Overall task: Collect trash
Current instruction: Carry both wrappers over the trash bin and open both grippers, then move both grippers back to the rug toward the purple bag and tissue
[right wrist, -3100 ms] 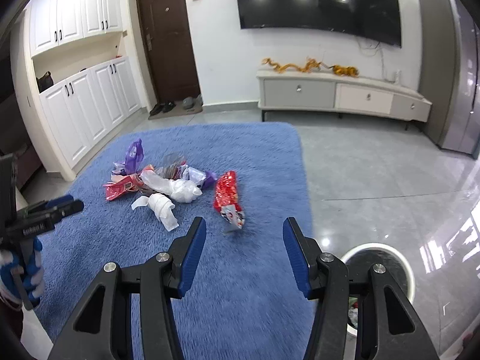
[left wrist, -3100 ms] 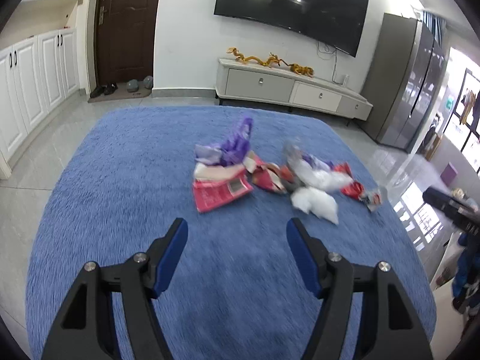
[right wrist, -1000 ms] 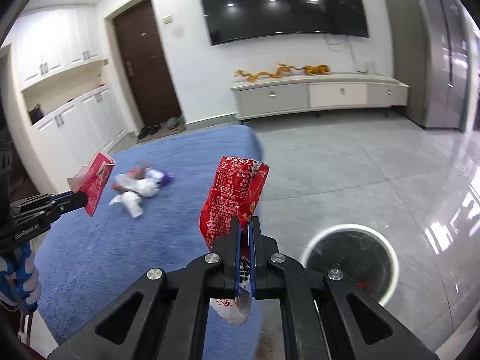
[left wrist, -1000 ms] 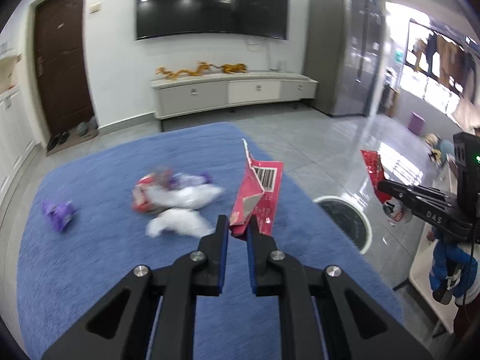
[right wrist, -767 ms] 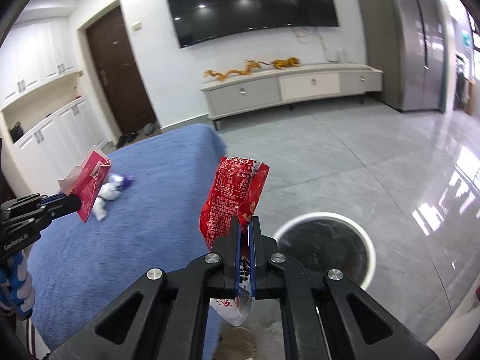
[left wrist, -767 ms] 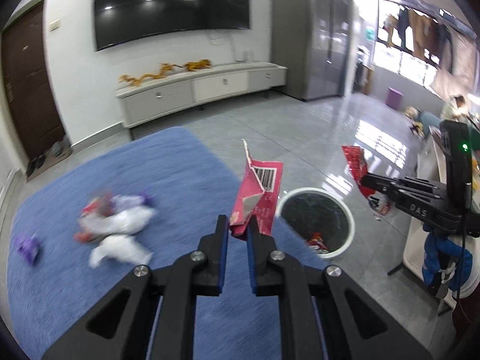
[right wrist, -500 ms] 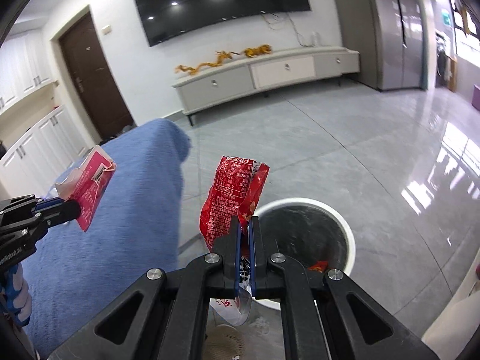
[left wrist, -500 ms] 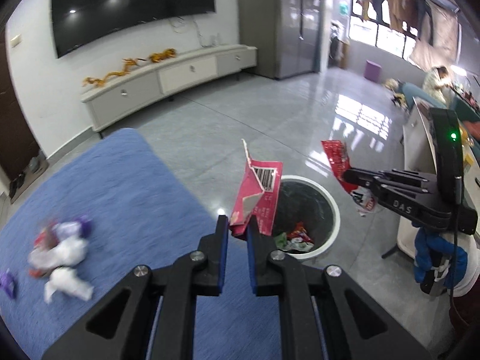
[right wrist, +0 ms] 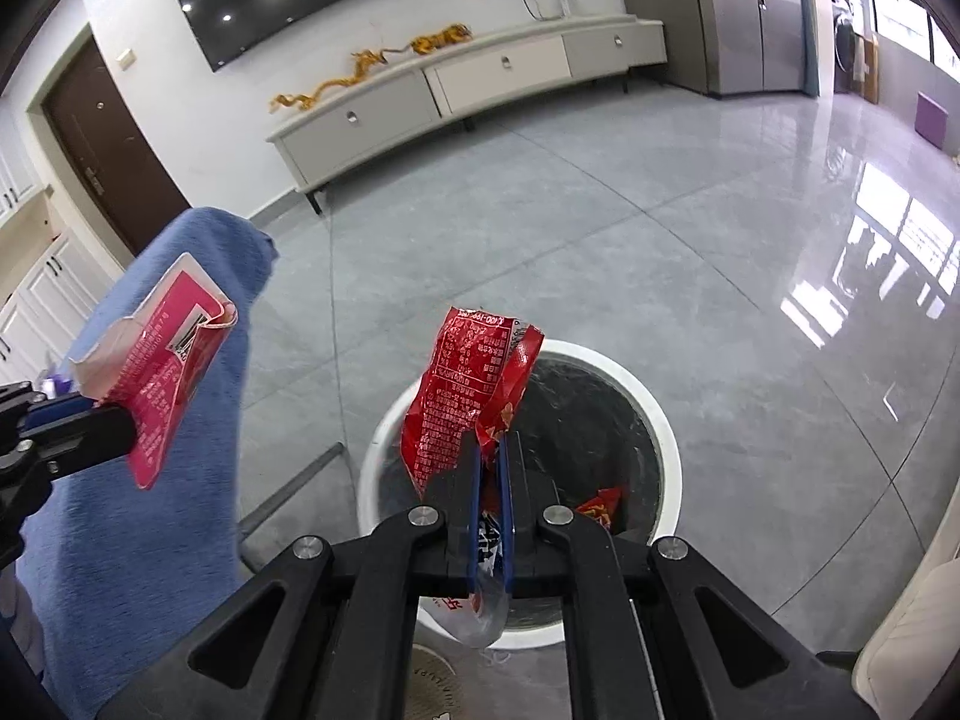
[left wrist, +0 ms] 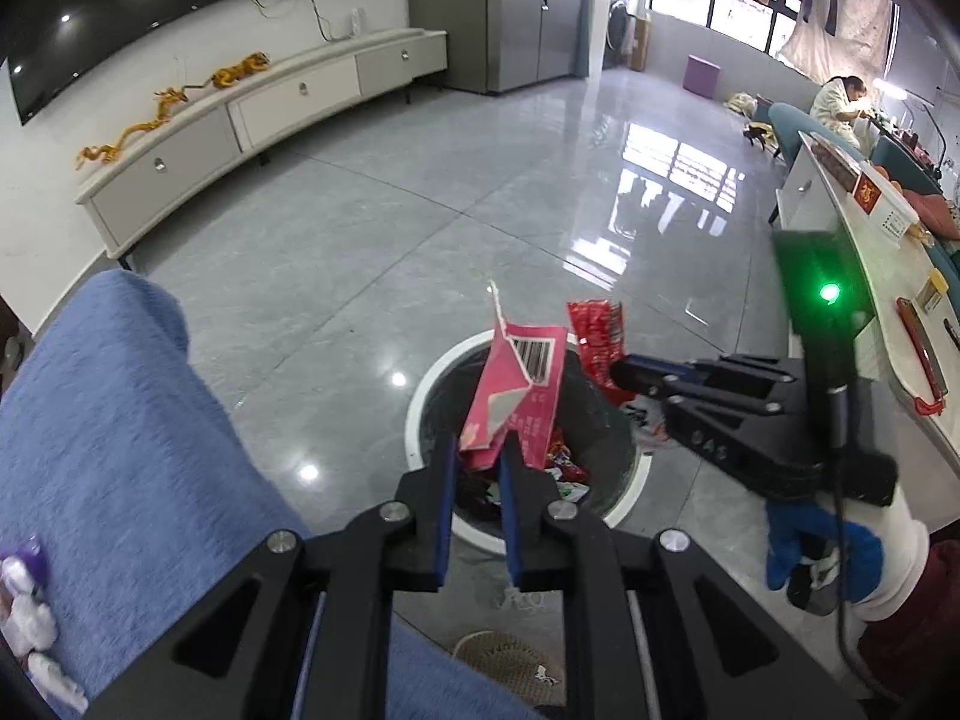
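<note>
Count: two wrappers in my claws, one pink wrapper (left wrist: 521, 384) and one red wrapper (right wrist: 474, 390). One white bin (right wrist: 663, 420), one blue rug (left wrist: 108, 420), a few scraps (left wrist: 24, 612) at the rug's near left.

The pink wrapper (left wrist: 521, 387) has a black-and-white barcode and a silver inside. The red wrapper (right wrist: 474, 387) carries small white text. The bin (right wrist: 666, 450) has a white rim and a black liner. The carpet (left wrist: 114, 420) is blue, the floor (left wrist: 372, 252) glossy grey. Each tool is black with blue pads (left wrist: 444, 504).
</note>
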The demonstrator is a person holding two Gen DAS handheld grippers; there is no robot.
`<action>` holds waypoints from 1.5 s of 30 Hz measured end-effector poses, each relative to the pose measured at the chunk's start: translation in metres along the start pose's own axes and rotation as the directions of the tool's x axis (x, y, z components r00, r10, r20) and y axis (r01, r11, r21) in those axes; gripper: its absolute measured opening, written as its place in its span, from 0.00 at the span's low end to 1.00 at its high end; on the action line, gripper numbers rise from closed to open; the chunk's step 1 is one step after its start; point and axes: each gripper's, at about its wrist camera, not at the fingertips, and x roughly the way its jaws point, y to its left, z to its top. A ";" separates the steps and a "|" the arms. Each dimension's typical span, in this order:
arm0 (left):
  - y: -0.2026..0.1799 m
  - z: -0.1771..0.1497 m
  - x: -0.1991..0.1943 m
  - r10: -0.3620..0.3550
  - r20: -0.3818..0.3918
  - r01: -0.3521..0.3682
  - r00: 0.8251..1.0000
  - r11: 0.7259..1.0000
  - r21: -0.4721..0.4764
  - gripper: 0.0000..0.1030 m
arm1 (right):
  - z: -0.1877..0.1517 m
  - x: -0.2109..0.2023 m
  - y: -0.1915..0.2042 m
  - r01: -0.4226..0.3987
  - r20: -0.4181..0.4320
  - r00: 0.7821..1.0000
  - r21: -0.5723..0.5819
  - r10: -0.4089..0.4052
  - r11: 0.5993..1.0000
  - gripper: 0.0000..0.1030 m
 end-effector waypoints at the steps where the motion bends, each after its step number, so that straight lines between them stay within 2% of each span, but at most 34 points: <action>1: -0.002 0.000 0.003 -0.003 -0.001 0.003 1.000 1.000 0.001 0.14 | -0.001 0.004 -0.003 0.009 -0.006 1.000 0.005 -0.009 1.000 0.05; 3: -0.005 0.005 0.010 -0.022 -0.009 0.022 1.000 1.000 -0.001 0.15 | -0.002 0.011 -0.009 0.018 -0.020 1.000 0.015 -0.017 1.000 0.06; 4: -0.006 0.005 0.011 -0.029 -0.010 0.029 1.000 1.000 -0.004 0.16 | -0.002 0.015 -0.012 0.025 -0.028 0.999 0.019 -0.024 1.000 0.10; 6: -0.008 0.010 0.016 -0.043 -0.012 0.042 0.999 0.999 -0.013 0.28 | -0.003 0.020 -0.017 0.035 -0.039 0.999 0.025 -0.034 0.999 0.28; 7: -0.008 0.012 0.018 -0.046 -0.009 0.046 0.999 0.999 -0.018 0.37 | -0.004 0.023 -0.019 0.040 -0.044 0.998 0.027 -0.038 0.999 0.40; 8: -0.009 0.014 0.019 -0.050 -0.004 0.050 0.999 0.998 -0.025 0.42 | -0.005 0.025 -0.021 0.044 -0.047 0.998 0.028 -0.043 0.999 0.43; 12: -0.008 0.019 0.016 -0.051 0.014 0.051 0.999 0.998 -0.037 0.44 | -0.007 0.021 -0.024 0.051 -0.046 0.998 0.044 -0.049 0.998 0.43; 22: -0.002 0.005 -0.028 0.062 0.094 -0.057 0.994 0.997 -0.050 0.44 | -0.004 -0.025 -0.018 0.054 0.038 0.998 0.047 -0.056 0.997 0.43; 24: 0.001 -0.001 -0.040 0.092 0.109 -0.086 0.990 0.995 -0.056 0.46 | -0.003 -0.036 -0.013 0.054 0.055 0.997 0.038 -0.056 0.998 0.43; 26: 0.003 -0.006 -0.051 0.124 0.124 -0.117 0.984 0.991 -0.066 0.52 | -0.002 -0.047 -0.007 0.053 0.074 0.996 0.026 -0.055 0.998 0.43; 33: 0.017 -0.032 -0.094 0.210 0.164 -0.192 0.964 0.974 -0.117 0.53 | -0.002 -0.092 0.031 0.025 0.148 0.989 -0.039 -0.019 0.999 0.43; 45: 0.051 -0.079 -0.157 0.298 0.212 -0.251 0.931 0.942 -0.220 0.54 | -0.001 -0.140 0.108 -0.027 0.220 0.973 -0.167 0.064 0.986 0.43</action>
